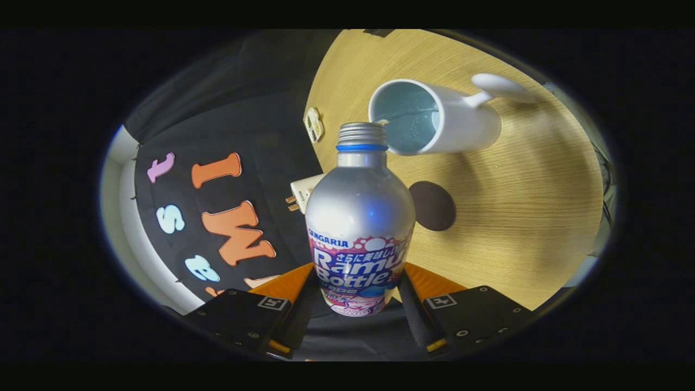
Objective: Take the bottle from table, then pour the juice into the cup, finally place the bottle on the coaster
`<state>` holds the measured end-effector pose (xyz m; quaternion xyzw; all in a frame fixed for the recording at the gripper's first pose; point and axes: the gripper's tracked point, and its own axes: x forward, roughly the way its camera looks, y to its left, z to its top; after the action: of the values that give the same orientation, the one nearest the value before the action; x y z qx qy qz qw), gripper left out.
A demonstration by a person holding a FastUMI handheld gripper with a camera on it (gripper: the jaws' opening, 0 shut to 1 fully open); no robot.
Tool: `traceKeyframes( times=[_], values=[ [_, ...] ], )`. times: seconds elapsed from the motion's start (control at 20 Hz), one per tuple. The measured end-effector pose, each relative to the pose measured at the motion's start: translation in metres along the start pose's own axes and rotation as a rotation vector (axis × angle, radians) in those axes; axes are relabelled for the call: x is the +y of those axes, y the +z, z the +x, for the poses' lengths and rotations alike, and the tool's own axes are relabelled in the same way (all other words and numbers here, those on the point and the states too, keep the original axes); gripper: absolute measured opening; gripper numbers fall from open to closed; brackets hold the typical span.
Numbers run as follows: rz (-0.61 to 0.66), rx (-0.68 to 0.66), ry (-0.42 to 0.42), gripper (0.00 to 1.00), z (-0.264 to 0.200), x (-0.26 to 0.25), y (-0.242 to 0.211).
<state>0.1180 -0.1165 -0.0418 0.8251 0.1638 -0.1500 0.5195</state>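
Note:
My gripper [355, 296] is shut on a silver bottle [358, 217] with a blue neck ring and an open threaded mouth. Both fingers press on its lower labelled part. The whole view is rolled, so the bottle is tipped toward a white cup [434, 117] with a pale blue inside and a handle. The bottle's mouth sits just at the cup's rim. Whether liquid is flowing cannot be made out. A dark round coaster [434, 205] lies on the wooden table [521, 195] just beyond the bottle's shoulder, between the bottle and the cup.
A small white tag [314, 124] lies near the table's edge beside the cup. A white plug-like piece [301, 193] sticks out behind the bottle. The black booth wall stands on the far side of the table's edge.

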Motion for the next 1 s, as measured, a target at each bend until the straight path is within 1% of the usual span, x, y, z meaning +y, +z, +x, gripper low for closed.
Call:
traceKeyframes(
  times=[0.4,1.0],
  values=[
    [0.016,-0.009,-0.015,0.77,-0.0058,-0.0001,0.0009],
    [0.037,-0.002,-0.02,0.73,-0.0095,0.0026,-0.0002]
  ],
)
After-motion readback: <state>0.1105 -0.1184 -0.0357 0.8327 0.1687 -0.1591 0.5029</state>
